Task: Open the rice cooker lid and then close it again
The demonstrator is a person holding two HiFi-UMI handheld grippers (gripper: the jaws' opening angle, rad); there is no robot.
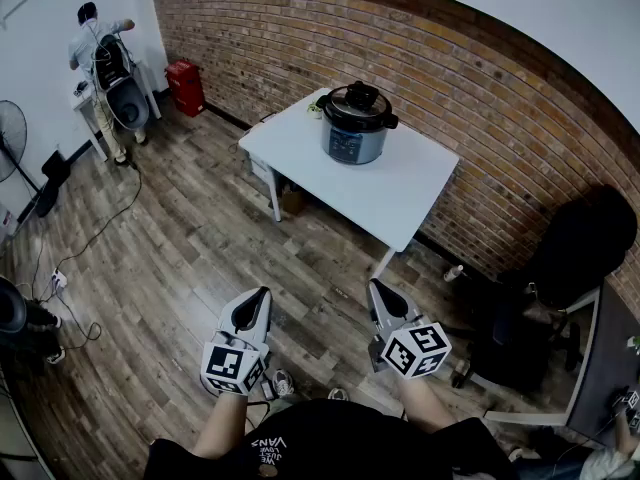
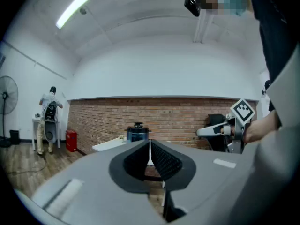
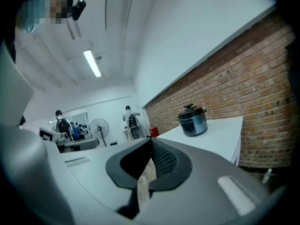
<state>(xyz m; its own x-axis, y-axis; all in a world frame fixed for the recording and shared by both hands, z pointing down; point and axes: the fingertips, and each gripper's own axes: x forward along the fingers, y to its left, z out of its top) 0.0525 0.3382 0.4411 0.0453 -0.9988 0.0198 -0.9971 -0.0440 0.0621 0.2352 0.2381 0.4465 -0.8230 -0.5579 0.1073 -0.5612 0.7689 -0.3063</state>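
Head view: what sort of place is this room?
Probably an office or workshop room: a bare brick wall, a lone white table with a rice cooker on it, and a black office chair.

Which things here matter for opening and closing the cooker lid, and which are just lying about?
For the job:
rice cooker, its lid, table, left gripper and right gripper, both shut and empty.

Lying about:
fan, red box, black chair, person at the back.
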